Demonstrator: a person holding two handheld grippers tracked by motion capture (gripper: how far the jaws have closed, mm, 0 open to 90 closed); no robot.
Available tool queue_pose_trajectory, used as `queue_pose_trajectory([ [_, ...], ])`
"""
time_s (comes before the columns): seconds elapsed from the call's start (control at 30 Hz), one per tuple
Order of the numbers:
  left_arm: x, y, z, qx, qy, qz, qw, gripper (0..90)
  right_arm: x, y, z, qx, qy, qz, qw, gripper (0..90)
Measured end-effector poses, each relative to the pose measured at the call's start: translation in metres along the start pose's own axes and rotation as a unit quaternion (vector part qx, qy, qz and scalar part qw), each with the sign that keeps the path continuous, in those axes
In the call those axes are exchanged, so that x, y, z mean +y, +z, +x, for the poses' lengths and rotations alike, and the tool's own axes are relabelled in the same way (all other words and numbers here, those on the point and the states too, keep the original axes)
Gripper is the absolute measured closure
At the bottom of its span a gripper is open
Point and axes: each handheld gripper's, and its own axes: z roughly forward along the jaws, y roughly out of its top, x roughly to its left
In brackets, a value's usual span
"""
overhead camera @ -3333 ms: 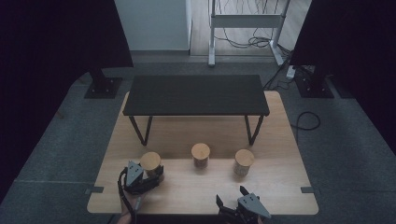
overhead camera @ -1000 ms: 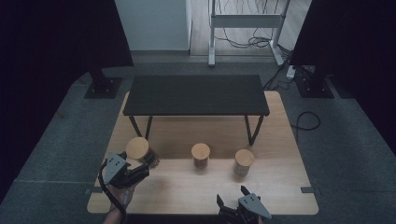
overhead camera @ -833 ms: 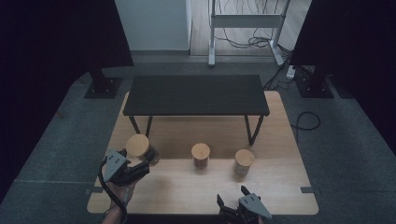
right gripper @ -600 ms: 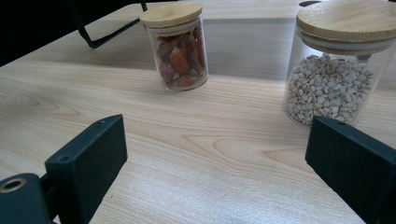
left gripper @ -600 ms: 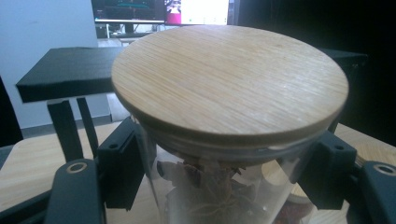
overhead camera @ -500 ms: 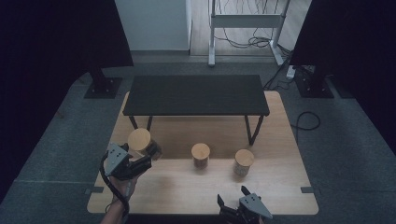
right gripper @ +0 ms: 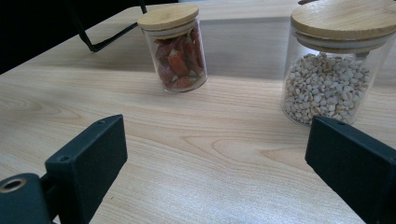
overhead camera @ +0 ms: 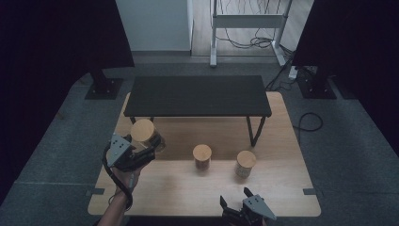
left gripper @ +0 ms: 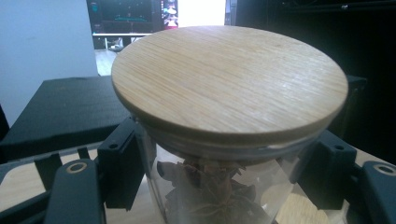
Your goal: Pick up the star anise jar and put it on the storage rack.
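Lifting a star-anise jar (overhead camera: 143, 133) clear of the worktop (overhead camera: 197, 188).
Left claw (overhead camera: 151, 149) clamps the glass below its bamboo lid (keeping it upright); right claw (overhead camera: 234, 206) waits wide at the near edge, holding nothing.

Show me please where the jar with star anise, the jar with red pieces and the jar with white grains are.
jar with star anise (left gripper: 229, 79), left gripper view, on its wooden lid.
jar with red pieces (right gripper: 180, 63), right gripper view, on its glass wall.
jar with white grains (right gripper: 327, 88), right gripper view, on its glass wall.

Grey carpet floor (overhead camera: 348, 141), white wall (overhead camera: 155, 23), black low bench (overhead camera: 197, 95), light wooden table (overhead camera: 282, 188)
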Motion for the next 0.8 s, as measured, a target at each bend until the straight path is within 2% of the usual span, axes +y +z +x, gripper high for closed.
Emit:
queue_pose_trajectory([
  [0.3, 0.008, 0.009, 0.006, -0.004, -0.006, -0.01, 0.9999, 26.6, 0.0, 0.0, -0.001, 0.0, 0.002, 0.001, 1.0, 5.0],
  [0.8, 0.028, 0.03, 0.014, -0.004, 0.006, -0.02, 0.9998, 26.7, 0.0, -0.001, -0.002, -0.001, 0.009, 0.002, 1.0, 5.0],
])
